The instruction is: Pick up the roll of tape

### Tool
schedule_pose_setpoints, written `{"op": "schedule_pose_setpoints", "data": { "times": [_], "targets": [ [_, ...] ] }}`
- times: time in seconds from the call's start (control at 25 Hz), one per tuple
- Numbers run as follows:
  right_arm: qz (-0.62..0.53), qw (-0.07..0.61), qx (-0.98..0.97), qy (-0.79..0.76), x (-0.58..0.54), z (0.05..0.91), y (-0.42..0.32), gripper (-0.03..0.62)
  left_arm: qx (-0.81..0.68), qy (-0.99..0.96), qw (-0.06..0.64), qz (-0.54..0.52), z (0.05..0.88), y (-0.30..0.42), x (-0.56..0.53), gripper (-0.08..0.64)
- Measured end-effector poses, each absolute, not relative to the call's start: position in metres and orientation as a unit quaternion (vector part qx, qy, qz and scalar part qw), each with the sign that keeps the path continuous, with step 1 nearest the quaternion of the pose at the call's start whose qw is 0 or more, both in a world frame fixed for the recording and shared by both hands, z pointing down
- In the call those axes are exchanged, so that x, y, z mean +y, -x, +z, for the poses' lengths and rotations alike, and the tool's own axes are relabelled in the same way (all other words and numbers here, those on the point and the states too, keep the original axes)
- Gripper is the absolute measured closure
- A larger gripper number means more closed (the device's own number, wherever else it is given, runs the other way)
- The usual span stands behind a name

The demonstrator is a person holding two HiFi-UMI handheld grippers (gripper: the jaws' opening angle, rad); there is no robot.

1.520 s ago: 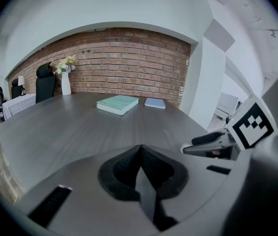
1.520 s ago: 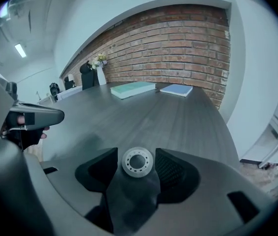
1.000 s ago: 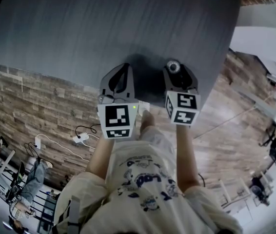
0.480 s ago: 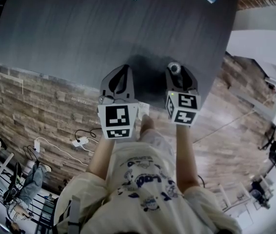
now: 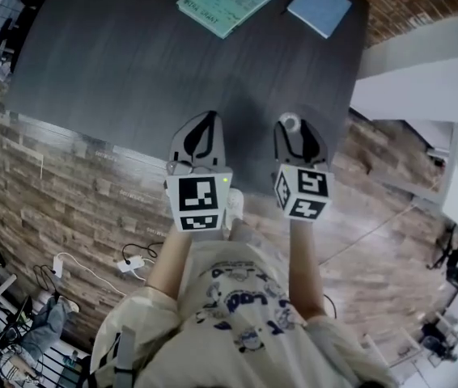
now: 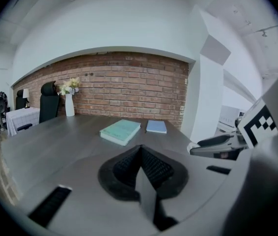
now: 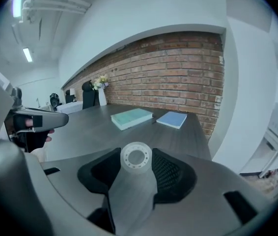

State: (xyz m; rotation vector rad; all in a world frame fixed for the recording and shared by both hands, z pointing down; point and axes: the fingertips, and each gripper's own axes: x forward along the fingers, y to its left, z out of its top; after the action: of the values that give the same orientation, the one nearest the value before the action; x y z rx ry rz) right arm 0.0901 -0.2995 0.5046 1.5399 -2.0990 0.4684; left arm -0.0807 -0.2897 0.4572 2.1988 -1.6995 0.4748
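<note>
A small whitish roll of tape (image 5: 290,123) sits between the tips of my right gripper (image 5: 291,129), raised above the near edge of the dark table (image 5: 132,63). In the right gripper view the roll (image 7: 136,157) stands on edge, hole facing the camera, and the gripper (image 7: 137,162) is shut on it. These jaws have just been closing a little onto the roll. My left gripper (image 5: 205,120) hovers level with it to the left. In its own view the left gripper (image 6: 140,150) is shut, with nothing between the pads.
A green book (image 5: 229,2) and a blue notebook (image 5: 320,6) lie at the table's far side. A vase of flowers (image 6: 69,100) and a black chair (image 6: 48,102) stand by the brick wall. Wood-plank floor (image 5: 75,184) lies below the near edge.
Both grippers have risen above the table, the right one carrying the tape roll. In the head view the books at the far side have come fully into sight.
</note>
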Motion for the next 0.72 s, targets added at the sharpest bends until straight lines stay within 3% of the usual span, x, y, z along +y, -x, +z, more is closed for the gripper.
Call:
{"op": "schedule_pose_setpoints", "data": {
  "times": [0.72],
  "targets": [
    [0.069, 0.109, -0.785, -0.606, -0.314, 0.351, -0.087, 0.396, -0.635, -0.767, 0.052, 0.077, 0.319, 0.097, -0.304, 0.557]
  ]
}}
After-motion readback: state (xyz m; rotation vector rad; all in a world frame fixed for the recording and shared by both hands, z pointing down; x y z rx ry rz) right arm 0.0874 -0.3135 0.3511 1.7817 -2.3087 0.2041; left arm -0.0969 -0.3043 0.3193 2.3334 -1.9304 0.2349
